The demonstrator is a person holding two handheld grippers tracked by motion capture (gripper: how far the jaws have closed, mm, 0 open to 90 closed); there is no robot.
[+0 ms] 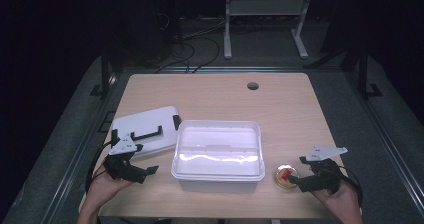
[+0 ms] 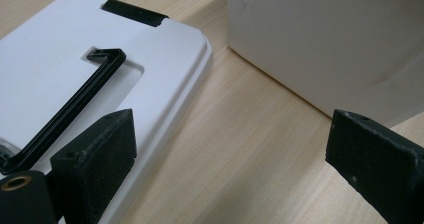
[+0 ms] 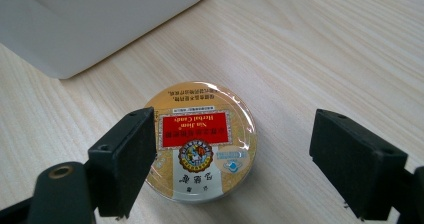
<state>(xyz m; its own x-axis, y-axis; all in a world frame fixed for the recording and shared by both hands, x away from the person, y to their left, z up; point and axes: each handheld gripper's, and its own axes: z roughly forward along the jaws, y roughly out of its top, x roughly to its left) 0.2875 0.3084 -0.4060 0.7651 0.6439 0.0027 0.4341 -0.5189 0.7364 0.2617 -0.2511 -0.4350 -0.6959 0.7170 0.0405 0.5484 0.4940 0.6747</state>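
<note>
Tools flank a white open box (image 1: 218,151) at lower centre of the bench (image 1: 280,104); its inside looks bare. A white lid (image 1: 145,129) with a black handle lies at its left. Left tool (image 1: 131,170), jaws wide, hovers beside the lid. Right tool (image 1: 300,180), jaws wide, straddles a small round tin (image 1: 286,177) at lower right. Dark floor lies beyond.
</note>
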